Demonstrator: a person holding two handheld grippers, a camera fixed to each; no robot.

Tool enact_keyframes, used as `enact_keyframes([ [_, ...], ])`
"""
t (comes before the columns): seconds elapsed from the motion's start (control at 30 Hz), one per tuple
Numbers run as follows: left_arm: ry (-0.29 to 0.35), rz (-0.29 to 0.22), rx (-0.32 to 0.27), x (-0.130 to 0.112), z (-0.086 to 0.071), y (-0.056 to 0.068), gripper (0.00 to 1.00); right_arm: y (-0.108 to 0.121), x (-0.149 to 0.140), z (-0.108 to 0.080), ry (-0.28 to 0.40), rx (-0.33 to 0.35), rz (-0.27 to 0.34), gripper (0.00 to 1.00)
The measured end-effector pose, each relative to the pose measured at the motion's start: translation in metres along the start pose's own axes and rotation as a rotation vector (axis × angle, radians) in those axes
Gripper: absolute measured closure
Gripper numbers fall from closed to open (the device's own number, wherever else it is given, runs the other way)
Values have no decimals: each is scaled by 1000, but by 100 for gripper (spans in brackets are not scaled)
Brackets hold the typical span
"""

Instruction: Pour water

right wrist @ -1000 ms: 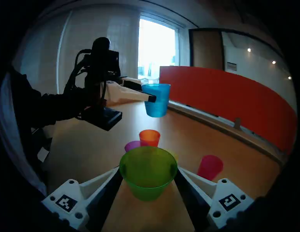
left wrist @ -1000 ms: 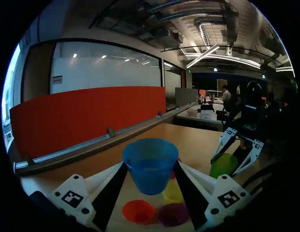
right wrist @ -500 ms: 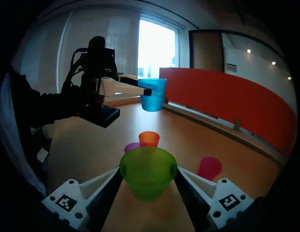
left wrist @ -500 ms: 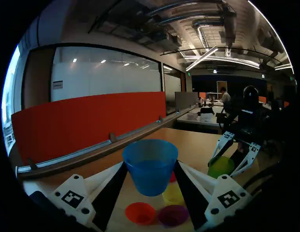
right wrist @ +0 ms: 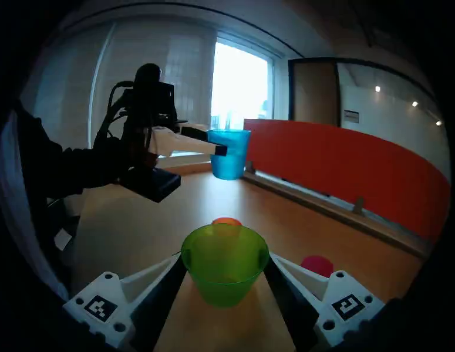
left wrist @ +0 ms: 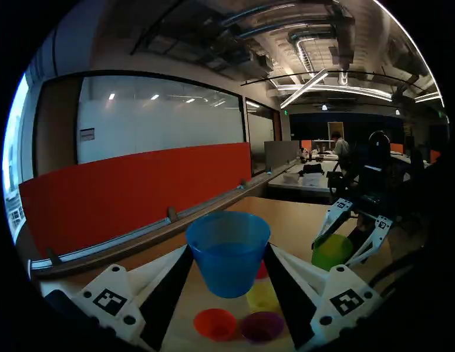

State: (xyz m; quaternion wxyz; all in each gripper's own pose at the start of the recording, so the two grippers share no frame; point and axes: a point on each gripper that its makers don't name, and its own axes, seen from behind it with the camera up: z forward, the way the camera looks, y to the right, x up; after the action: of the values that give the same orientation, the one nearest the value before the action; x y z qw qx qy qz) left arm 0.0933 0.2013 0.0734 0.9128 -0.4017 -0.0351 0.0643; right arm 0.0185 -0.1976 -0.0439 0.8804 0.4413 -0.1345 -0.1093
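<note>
My left gripper (left wrist: 228, 258) is shut on a blue cup (left wrist: 228, 251) with water in it, held upright above the wooden table (left wrist: 292, 220). In the right gripper view that blue cup (right wrist: 228, 154) hangs at the upper middle, carried by a dark-sleeved arm. My right gripper (right wrist: 225, 276) is shut on a green cup (right wrist: 225, 271), upright, and I can see no water in it. From the left gripper view the green cup (left wrist: 331, 250) sits to the right, held between white fingers (left wrist: 334, 217).
Small cups stand on the table below: orange (left wrist: 215, 324), purple (left wrist: 262, 326), yellow (left wrist: 262, 297) and a pink one (right wrist: 317, 265). An orange partition (left wrist: 133, 188) with a rail runs along the table's far edge. A person sits at desks far behind.
Both cups have risen a little; the table cups sit lower in both views. In the right gripper view the blue cup has drifted left and farther away.
</note>
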Motion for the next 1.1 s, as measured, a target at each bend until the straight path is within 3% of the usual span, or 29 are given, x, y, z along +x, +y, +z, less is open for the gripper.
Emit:
enact_keyframes([
  [0.63, 10, 7, 4, 11, -11, -2, 17, -9, 39, 12, 149, 12, 2, 8],
  [1.1, 14, 3, 2, 12, -13, -3, 17, -15, 40, 17, 153, 32, 0, 8],
])
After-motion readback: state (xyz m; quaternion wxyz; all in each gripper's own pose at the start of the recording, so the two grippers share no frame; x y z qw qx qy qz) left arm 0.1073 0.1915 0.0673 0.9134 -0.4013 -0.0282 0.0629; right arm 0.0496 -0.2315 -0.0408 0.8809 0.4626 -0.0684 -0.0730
